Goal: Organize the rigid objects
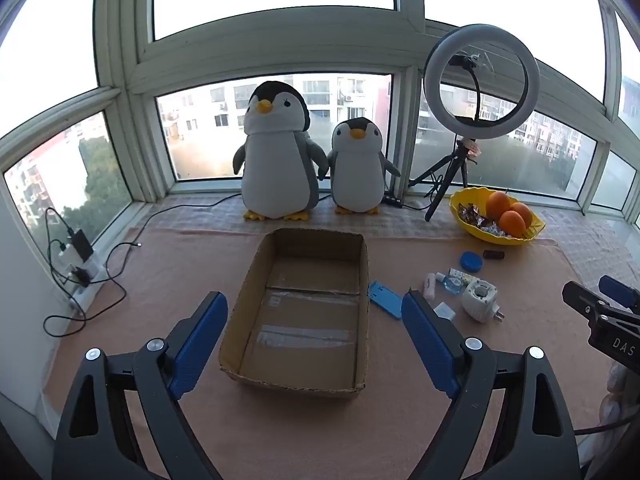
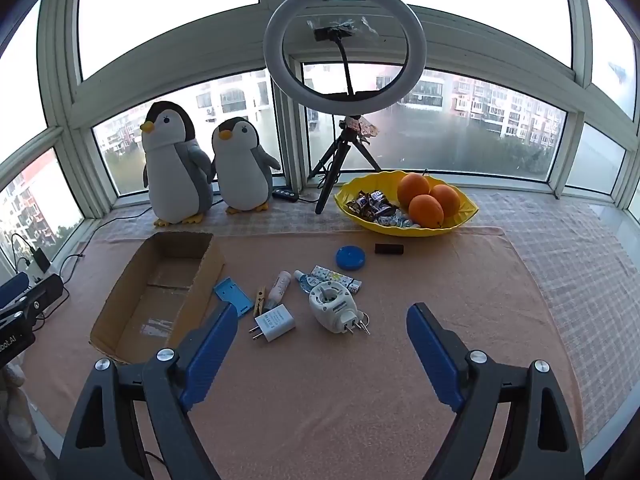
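Both the left gripper and right gripper hung spread wide, grasping nothing. The open brown cardboard box held nothing. Right of it lay small items, including a white plug adapter. Farther right, a yellow plastic bowl held three oranges and wrapped sweets.

Left view – white charger half hidden behind jaw; right gripper cut by edge.

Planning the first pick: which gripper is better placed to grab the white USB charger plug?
Right. The right gripper, open, faces the white USB charger plug near its left finger; the left gripper, open, hovers over the cardboard box.
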The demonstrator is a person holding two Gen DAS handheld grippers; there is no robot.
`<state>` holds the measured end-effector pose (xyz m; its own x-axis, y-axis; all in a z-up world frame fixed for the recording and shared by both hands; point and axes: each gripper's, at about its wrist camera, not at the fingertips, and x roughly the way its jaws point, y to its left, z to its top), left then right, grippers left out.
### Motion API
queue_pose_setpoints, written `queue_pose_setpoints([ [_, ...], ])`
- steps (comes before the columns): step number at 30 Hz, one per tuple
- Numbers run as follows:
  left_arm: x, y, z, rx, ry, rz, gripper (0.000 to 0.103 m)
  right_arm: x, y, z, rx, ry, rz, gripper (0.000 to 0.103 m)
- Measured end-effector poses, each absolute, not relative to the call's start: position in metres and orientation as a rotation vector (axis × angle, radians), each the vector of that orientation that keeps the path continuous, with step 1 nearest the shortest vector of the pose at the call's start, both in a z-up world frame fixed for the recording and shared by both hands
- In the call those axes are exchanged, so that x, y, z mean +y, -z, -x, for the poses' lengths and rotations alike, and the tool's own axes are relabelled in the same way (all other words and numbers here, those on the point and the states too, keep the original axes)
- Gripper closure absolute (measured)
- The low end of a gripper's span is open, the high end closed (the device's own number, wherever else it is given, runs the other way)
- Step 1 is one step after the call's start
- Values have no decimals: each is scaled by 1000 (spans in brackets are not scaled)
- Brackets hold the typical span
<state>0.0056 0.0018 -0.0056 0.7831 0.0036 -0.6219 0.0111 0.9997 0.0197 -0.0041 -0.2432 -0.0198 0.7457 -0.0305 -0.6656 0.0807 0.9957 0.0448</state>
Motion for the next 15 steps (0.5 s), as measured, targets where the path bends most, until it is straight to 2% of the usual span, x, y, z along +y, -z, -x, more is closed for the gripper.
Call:
queue_pose_setpoints([
  [15,3,6,-6,672,3,-22,15,-242,24,5,732,58,-71,19],
])
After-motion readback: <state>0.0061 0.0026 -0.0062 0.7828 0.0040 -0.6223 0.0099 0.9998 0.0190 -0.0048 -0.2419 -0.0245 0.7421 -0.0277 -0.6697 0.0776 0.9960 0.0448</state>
